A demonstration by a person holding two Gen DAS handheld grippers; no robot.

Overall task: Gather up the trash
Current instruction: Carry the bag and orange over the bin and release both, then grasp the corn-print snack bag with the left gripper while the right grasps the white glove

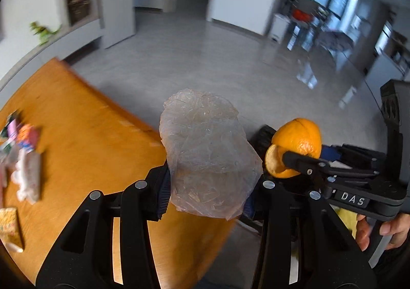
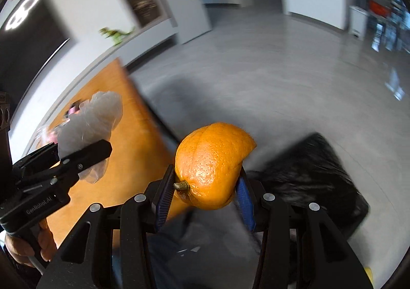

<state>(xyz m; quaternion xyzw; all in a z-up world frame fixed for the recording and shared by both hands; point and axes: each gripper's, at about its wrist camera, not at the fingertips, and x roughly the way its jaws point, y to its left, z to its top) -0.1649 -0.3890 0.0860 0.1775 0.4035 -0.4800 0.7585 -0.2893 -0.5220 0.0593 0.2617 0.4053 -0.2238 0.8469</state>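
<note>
The grey tiled floor (image 1: 205,63) fills most of both views. The orange-brown wooden table (image 1: 84,140) reaches from about 8 o'clock toward centre in the left wrist view, with blurred pink and white wrappers (image 1: 25,161) lying at its 9 o'clock edge. A dark, black-lined bin (image 2: 317,176) sits on the floor at 4 o'clock in the right wrist view. The left gripper (image 1: 207,194) is clamped on a crumpled, translucent plastic bag (image 1: 205,155), held off the table's edge. The right gripper (image 2: 205,199) is clamped on a hollow orange peel (image 2: 212,163), just beside the bag at its 3 o'clock, above the floor near the bin.
</note>
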